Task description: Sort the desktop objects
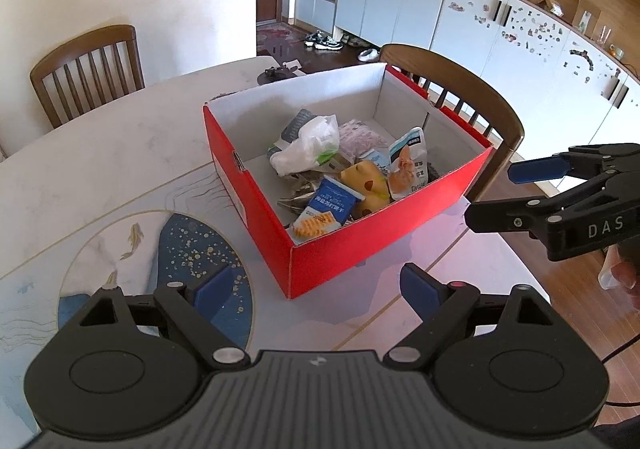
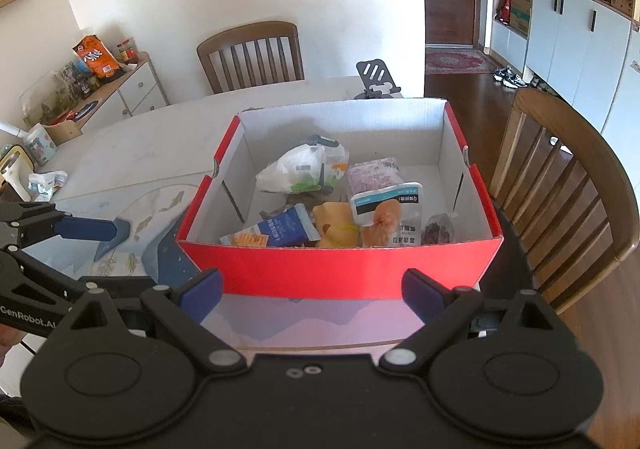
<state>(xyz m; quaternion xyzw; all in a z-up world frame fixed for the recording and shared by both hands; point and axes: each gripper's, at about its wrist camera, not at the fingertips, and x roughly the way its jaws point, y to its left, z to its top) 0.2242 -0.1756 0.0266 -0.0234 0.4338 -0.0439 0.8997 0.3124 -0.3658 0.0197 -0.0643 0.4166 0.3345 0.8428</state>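
Note:
A red cardboard box (image 1: 332, 249) (image 2: 340, 269) with white inner walls stands on the table. It holds several snack packets: a blue cracker packet (image 1: 326, 211) (image 2: 280, 231), a white plastic bag (image 1: 306, 147) (image 2: 298, 169), a yellow packet (image 1: 366, 185) (image 2: 334, 225), a white-and-orange pouch (image 1: 408, 165) (image 2: 386, 215) and a pink packet (image 2: 374, 173). My left gripper (image 1: 316, 291) is open and empty, just short of the box's near corner. My right gripper (image 2: 312, 289) is open and empty, just in front of the box's near red wall; it also shows in the left wrist view (image 1: 490, 195).
The table (image 1: 120, 153) is pale marble with a blue round inlay (image 1: 192, 261). Wooden chairs stand at the far side (image 1: 86, 65) and right of the box (image 2: 560, 189). A black phone stand (image 2: 376, 79) is behind the box. A crumpled wrapper (image 2: 48, 183) lies at the left.

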